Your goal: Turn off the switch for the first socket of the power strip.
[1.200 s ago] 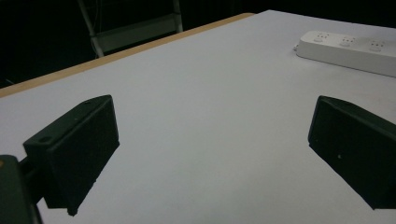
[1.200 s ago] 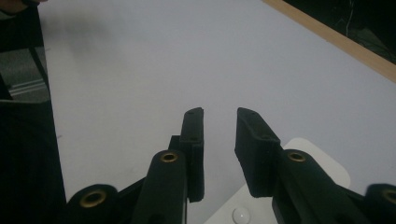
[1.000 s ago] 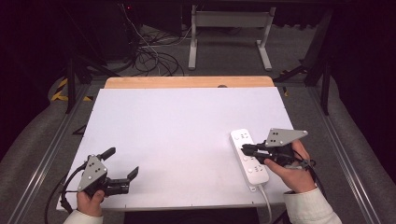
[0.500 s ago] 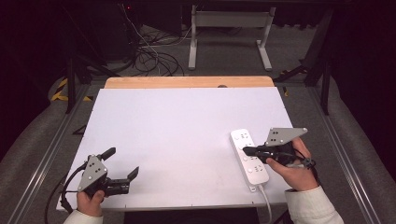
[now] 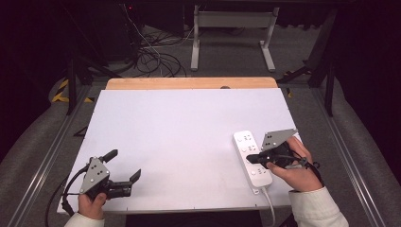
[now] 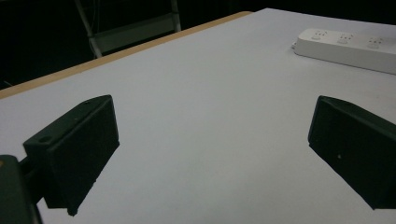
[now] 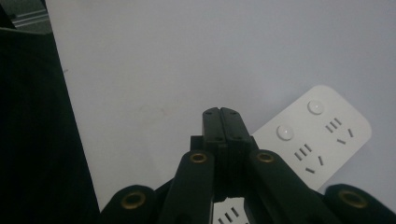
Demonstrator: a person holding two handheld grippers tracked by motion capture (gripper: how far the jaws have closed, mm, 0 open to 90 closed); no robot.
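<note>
Since the earlier frames, almost nothing has shifted: my right hand-held gripper (image 5: 252, 159) stays low over the middle of the white power strip (image 5: 252, 157), perhaps a touch lower. Its jaws are pressed together with nothing between them, and in the right gripper view the tip (image 7: 220, 112) sits above the strip (image 7: 322, 135), beside its round buttons; I cannot tell whether it touches. My left hand-held gripper (image 5: 124, 168) rests at the near left corner of the counter (image 5: 179, 127), jaws spread wide and empty. From the left gripper view I see the strip (image 6: 348, 44) lying flat well beyond them. Its cord (image 5: 268, 204) trails off the near edge.
</note>
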